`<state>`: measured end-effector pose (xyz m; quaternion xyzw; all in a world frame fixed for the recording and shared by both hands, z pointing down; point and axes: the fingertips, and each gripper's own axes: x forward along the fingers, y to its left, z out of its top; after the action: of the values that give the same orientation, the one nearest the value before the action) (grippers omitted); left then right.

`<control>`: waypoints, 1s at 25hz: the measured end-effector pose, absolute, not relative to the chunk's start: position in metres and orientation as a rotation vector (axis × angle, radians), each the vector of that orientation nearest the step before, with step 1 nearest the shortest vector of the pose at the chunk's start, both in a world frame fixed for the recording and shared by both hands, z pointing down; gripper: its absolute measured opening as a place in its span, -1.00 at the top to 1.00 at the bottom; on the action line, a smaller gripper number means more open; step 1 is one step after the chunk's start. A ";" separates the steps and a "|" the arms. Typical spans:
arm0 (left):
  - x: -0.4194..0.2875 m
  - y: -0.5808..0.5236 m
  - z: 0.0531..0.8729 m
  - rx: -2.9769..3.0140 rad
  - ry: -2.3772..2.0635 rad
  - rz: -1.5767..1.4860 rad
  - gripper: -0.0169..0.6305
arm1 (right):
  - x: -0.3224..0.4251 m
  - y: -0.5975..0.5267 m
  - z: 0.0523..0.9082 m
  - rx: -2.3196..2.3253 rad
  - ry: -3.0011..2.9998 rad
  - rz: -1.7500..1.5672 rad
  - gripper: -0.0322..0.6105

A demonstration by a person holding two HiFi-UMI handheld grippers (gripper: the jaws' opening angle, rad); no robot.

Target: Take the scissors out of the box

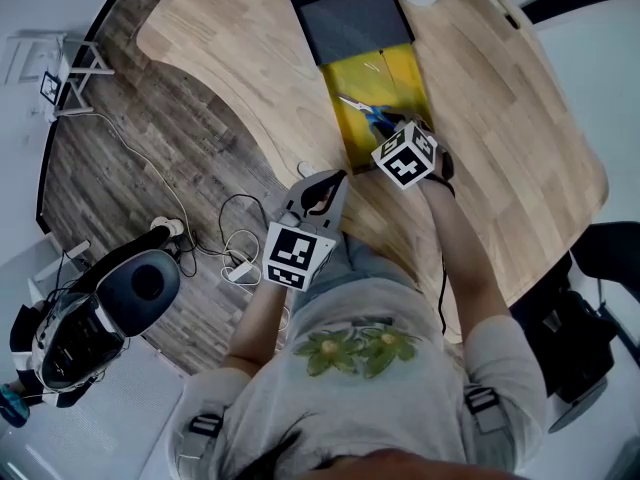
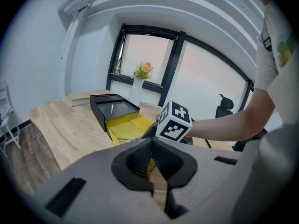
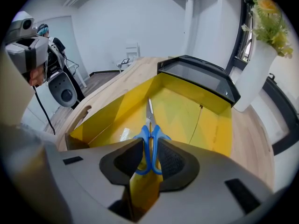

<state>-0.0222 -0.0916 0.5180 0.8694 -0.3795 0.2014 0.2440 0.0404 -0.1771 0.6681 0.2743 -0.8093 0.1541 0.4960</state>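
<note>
An open box point(image 1: 402, 76) with a yellow inside lies on the wooden table point(image 1: 520, 118); its black lid point(image 1: 345, 18) lies at its far end. The blue-handled scissors point(image 3: 150, 139) are at the near end of the box, their blades pointing to the far side over the yellow floor. My right gripper point(image 3: 150, 143) is shut on the blue handles, and in the head view the right gripper point(image 1: 388, 130) reaches over the near edge of the box onto the scissors point(image 1: 368, 113). My left gripper point(image 1: 335, 180) hangs at the table's near edge, shut and holding nothing.
A white vase with flowers point(image 3: 254, 73) stands on the table beyond the box's right side. A black office chair point(image 1: 590, 258) is at the right of the table. On the floor at the left are cables point(image 1: 235, 248) and a white machine point(image 1: 110, 308).
</note>
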 end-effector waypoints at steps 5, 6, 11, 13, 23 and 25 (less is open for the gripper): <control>-0.028 -0.099 0.522 2.368 -1.031 0.551 0.93 | 0.036 -0.183 0.673 0.653 -1.962 0.416 0.62; -0.029 -0.099 0.523 2.367 -1.029 0.552 0.93 | 0.036 -0.183 0.674 0.649 -1.961 0.420 0.62; -0.032 -0.098 0.525 2.368 -1.024 0.562 0.93 | 0.036 -0.184 0.674 0.640 -1.961 0.415 0.63; -0.031 -0.099 0.521 2.377 -1.031 0.567 0.93 | 0.036 -0.182 0.672 0.638 -1.956 0.412 0.63; -0.030 -0.095 0.504 2.406 -1.059 0.553 0.93 | 0.038 -0.177 0.652 0.698 -1.994 0.367 0.64; -0.031 -0.097 0.504 2.409 -1.059 0.553 0.93 | 0.038 -0.178 0.649 0.709 -2.000 0.369 0.64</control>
<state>-0.0306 -0.0965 0.5035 0.8731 -0.3837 0.2005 0.2243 0.0377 -0.1779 0.6492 0.2898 -0.8177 0.1510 0.4740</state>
